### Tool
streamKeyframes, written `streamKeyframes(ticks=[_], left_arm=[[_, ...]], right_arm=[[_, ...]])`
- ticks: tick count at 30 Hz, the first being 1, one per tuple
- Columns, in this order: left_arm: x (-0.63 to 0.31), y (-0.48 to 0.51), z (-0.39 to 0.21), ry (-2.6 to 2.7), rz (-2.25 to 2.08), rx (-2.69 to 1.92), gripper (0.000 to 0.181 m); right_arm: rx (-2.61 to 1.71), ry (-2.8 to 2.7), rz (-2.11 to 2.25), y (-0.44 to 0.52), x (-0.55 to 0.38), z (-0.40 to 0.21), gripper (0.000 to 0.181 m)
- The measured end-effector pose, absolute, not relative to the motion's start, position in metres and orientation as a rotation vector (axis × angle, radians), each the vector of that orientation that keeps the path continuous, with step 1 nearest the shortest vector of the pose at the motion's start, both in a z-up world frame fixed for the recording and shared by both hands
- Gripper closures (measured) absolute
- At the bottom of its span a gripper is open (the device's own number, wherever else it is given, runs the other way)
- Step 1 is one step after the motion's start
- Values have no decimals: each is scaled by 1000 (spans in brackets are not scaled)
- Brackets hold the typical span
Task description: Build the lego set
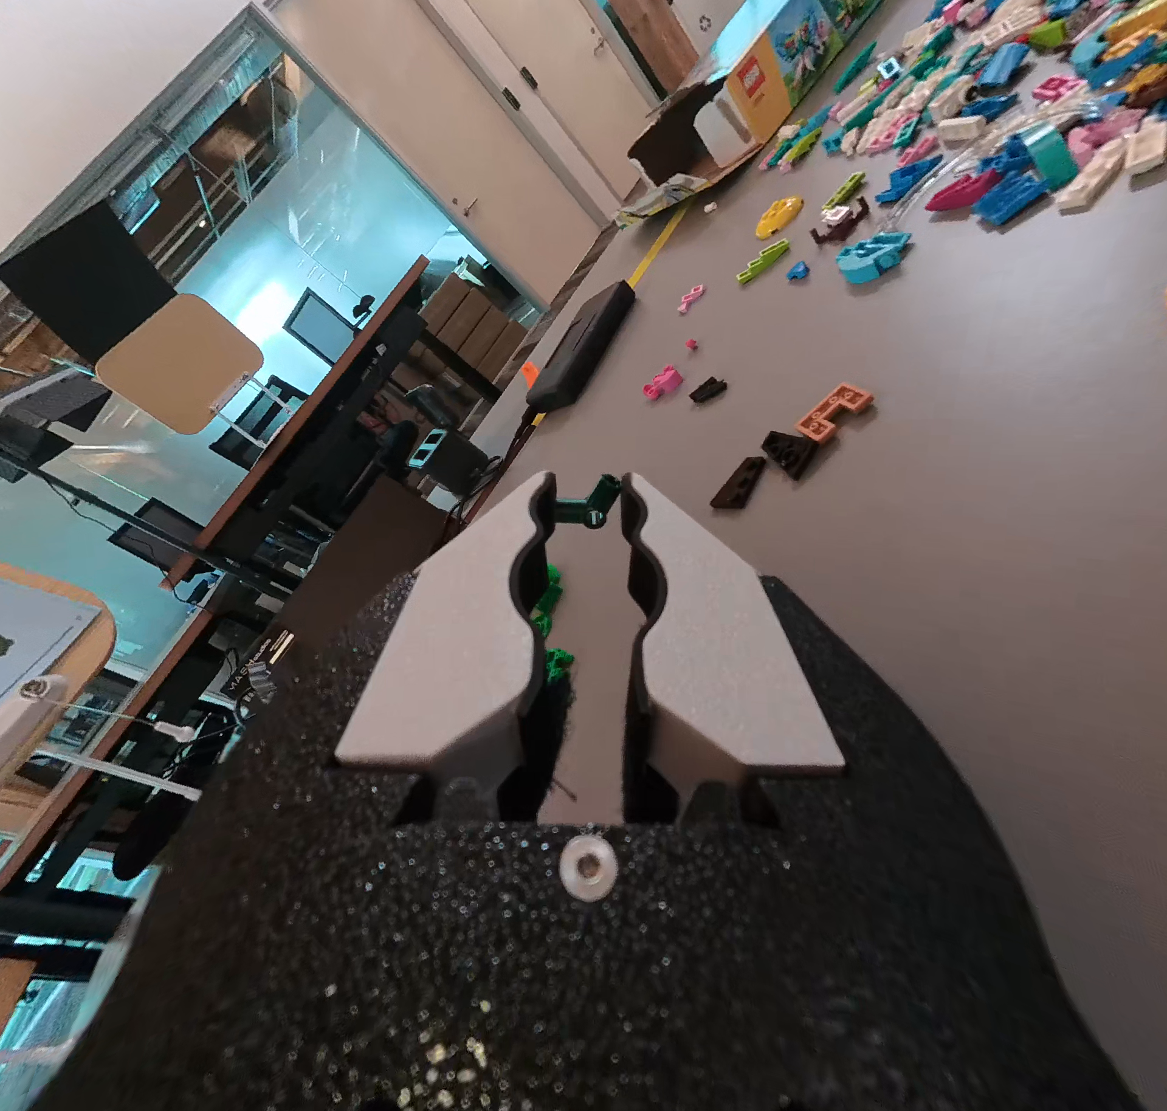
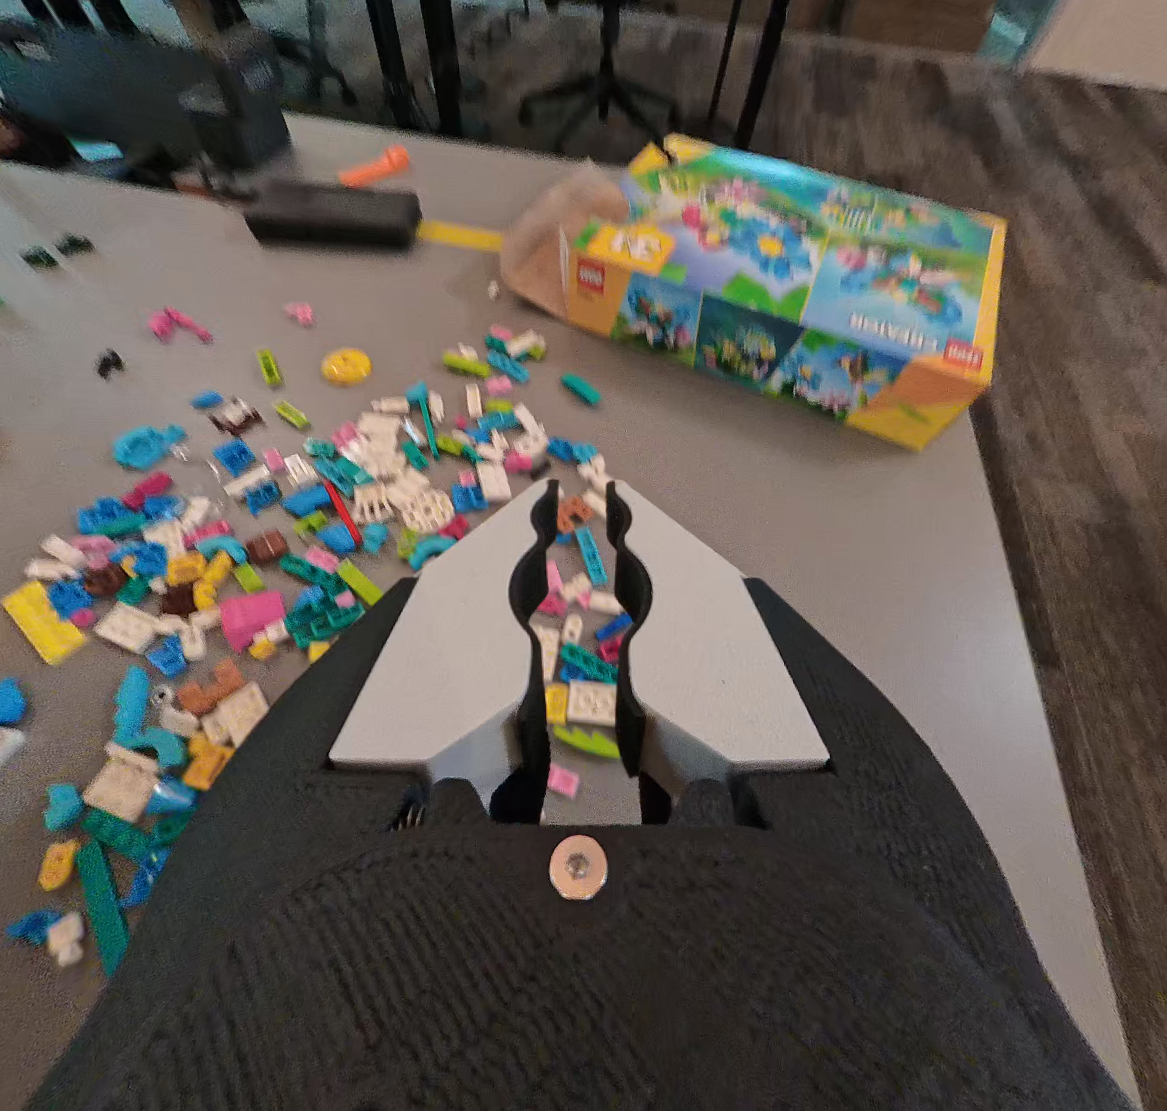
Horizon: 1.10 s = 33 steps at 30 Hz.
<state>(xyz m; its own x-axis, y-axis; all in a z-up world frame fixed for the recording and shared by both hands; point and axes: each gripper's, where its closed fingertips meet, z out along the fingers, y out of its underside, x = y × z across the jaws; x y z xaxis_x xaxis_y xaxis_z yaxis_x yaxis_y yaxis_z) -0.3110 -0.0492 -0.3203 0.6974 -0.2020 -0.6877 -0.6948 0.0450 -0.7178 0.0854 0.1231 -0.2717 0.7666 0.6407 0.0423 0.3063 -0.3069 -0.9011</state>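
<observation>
My left gripper [image 1: 588, 488] is shut on a small dark green lego piece [image 1: 590, 503], pinched between its fingertips just above the grey table [image 1: 947, 544]. Bright green pieces [image 1: 548, 607] show below, between the fingers. My right gripper [image 2: 582, 492] hovers over the near edge of a pile of loose bricks [image 2: 379, 500]. Its jaws stand a little apart with nothing clamped. A small orange-brown piece [image 2: 573, 511] lies on the table under its tips. The pile also shows in the left wrist view [image 1: 1010, 102]. The right wrist view is motion-blurred.
The opened lego box [image 2: 802, 298] lies at the back right, near the table's right edge [image 2: 1023, 607], and also shows in the left wrist view [image 1: 802, 51]. A black case [image 2: 331, 219] and an orange tool [image 2: 376, 166] lie at the back. Dark brown wedge plates [image 1: 786, 452] and a tan L-plate [image 1: 833, 408] lie just right of my left gripper. The gap from one gripper's tips to the other's is roughly 45 cm.
</observation>
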Motion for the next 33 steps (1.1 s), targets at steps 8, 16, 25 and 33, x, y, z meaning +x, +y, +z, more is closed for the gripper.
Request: streamKeyframes(ticks=[8,16,25,33], left_arm=[[-311,-49,-320,763,412,-1513,163],[-308,-50,-324,798,423,-1517,163],[-307,-50,-326,818,429,-1519,163],[-306,-51,-327,830,437,-1520,163]], right_arm=[[-2147,-754,319,120,118,-351,170],[-2311,-567,577,121,104,-369,170],[-2608,-560,391,129,106,-383,168],[-2717,-658,173,132,108,-390,165]])
